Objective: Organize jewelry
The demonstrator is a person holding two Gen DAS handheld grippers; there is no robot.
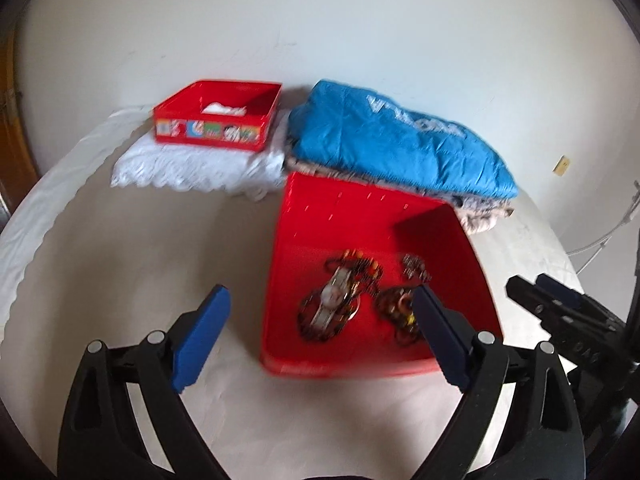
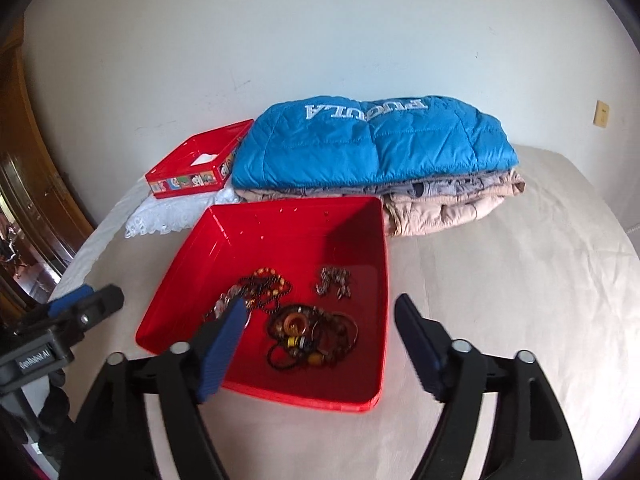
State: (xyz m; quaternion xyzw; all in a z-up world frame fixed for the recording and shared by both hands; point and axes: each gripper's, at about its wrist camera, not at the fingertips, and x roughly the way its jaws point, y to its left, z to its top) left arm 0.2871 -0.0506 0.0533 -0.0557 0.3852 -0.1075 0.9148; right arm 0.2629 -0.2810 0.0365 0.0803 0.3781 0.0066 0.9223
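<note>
Large red tray (image 2: 280, 236) sits on a bed (image 2: 500, 280) covered with a beige sheet; its far edge lies just beside a stack of folded clothes.

Jewelry lies loose on the tray floor, in three clusters:
- beaded necklaces with a watch-like piece (image 1: 334, 300), toward the tray's left side
- tangle of dark bangles and amber rings (image 2: 312, 338), nearest the front wall
- small heap of metal links or charms (image 2: 334, 282), further back, apart from the other two

Left tool (image 1: 322, 322): released, blue-padded fingers (image 1: 202, 334) spread wide. Left finger stands over the bare sheet outside the tray, right finger overlaps the tray's interior near the bangles. Nothing between them.

Right tool (image 2: 320, 344): also released, fingers wide apart. Its left finger (image 2: 222, 350) overlaps the necklace cluster in view, the right finger stands outside the tray's right wall. Whether any finger touches jewelry cannot be told.

Behind the tray: a folded blue quilted jacket (image 2: 360, 148) with white lettering tops the pile of beige and printed garments (image 2: 440, 204). To its left, a smaller red box (image 1: 218, 116) with cartoon stickers on the front rests on a white lace cloth (image 1: 192, 168); something white lies inside it, too blurred to identify.

White wall (image 2: 320, 40) behind the bed. Wooden furniture (image 2: 24, 168) at the far left edge of the right wrist view.
</note>
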